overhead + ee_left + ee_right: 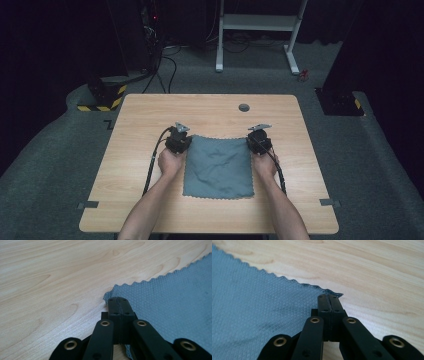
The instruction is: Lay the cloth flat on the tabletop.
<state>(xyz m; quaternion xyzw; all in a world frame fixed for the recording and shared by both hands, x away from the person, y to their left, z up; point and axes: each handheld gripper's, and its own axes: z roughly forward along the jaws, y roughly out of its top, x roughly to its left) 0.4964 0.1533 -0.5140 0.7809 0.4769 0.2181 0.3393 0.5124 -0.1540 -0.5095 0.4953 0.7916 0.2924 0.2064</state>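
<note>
Cloth (218,167), grey-blue w/ waffle weave & scalloped edge, lies flat-ish mid-surface, a few soft wrinkles. Prob. light, limp, no stiffness; will drape & fold when lifted, so corners are the best hold. Left claw (117,301) has jaws pressed together on the far left corner; right claw (329,298) likewise closed on the far right corner. Surface (150,115) is pale wood, smooth, w/ a round cable port (243,107) near the far edge. Room dark; grey carpet (375,165), white desk frame (260,30) behind.

Bare forearms, no sleeves; black left gripper (178,138) and right gripper (259,138), grey triangular plates, brass-ringed holes, black cables.
</note>
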